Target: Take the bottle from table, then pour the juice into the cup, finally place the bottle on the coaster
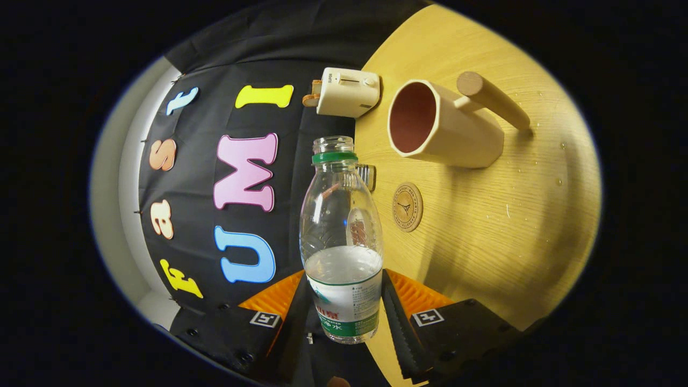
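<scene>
My gripper is shut on a clear plastic bottle, its two black fingers pressing on the labelled lower part. The bottle has a green neck ring and no cap, and clear liquid fills the part by the fingers. The view is rolled, so the wooden table runs along the right of the bottle. Beyond the bottle's mouth and to its right stands a cream cup with a dark red inside and a wooden handle. The round wooden coaster lies on the table between the cup and my fingers, bare.
A cream toaster with a slice in it stands at the table's far edge, beyond the cup. A small shiny object sits just behind the bottle's shoulder. Several water drops dot the table past the cup.
</scene>
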`<state>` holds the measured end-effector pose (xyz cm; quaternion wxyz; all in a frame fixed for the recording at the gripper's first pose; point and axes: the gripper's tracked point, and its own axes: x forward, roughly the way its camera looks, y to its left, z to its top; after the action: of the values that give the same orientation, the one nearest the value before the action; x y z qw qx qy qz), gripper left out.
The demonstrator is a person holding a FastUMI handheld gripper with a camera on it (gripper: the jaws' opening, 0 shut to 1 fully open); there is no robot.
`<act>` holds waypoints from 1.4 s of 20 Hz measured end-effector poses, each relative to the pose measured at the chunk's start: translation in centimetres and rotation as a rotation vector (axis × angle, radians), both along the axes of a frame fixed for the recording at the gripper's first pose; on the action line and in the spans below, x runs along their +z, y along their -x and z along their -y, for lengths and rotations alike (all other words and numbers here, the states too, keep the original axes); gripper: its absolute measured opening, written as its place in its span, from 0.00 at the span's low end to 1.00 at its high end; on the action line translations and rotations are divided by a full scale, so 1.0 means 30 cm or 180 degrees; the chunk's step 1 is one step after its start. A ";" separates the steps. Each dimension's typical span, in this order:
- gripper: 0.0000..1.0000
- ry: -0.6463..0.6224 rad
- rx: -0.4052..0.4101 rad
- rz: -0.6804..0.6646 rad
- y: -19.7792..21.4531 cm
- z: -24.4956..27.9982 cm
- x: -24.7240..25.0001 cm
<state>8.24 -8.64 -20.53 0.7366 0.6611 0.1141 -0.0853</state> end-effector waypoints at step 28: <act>0.74 -0.0872 -0.0250 -0.0025 -0.030 0.045 0.031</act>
<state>9.13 -9.98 -19.59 0.6352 0.7590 0.1016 -0.1003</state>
